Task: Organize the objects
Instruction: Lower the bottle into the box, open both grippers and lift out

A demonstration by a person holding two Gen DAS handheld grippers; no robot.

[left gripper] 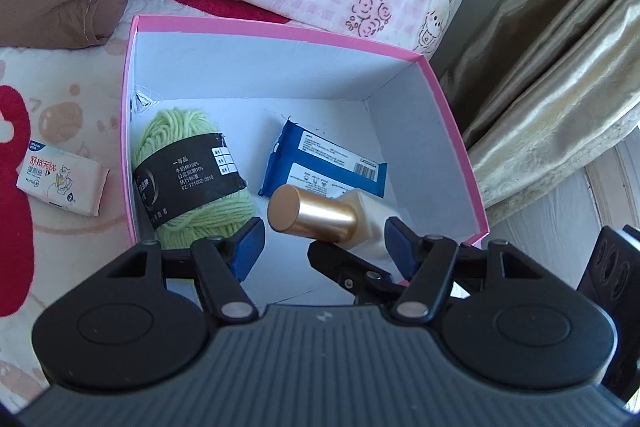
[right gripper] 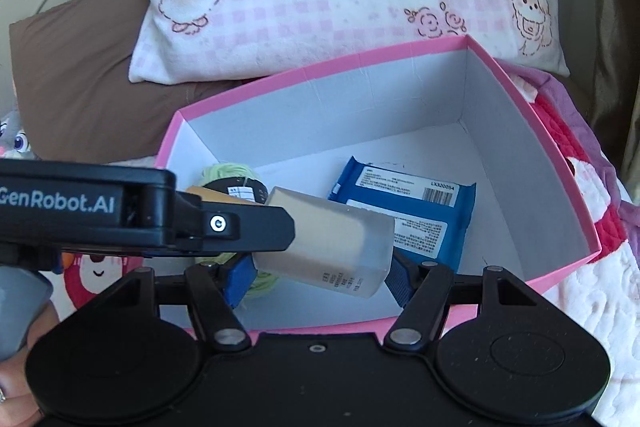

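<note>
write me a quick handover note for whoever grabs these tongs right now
Right tongs: shut on the frosted bottle with the gold cap, holding it tilted over the pink box.
Left tongs: around the same bottle near its cap end; one pad is at the body, but whether they grip it cannot be told.
Done: green yarn and blue packet lie in the box.
Left: set the bottle down in the bare part of the box and let go. Then probably fetch the small pink wipes pack, which lies on the bedspread outside the box.
</note>
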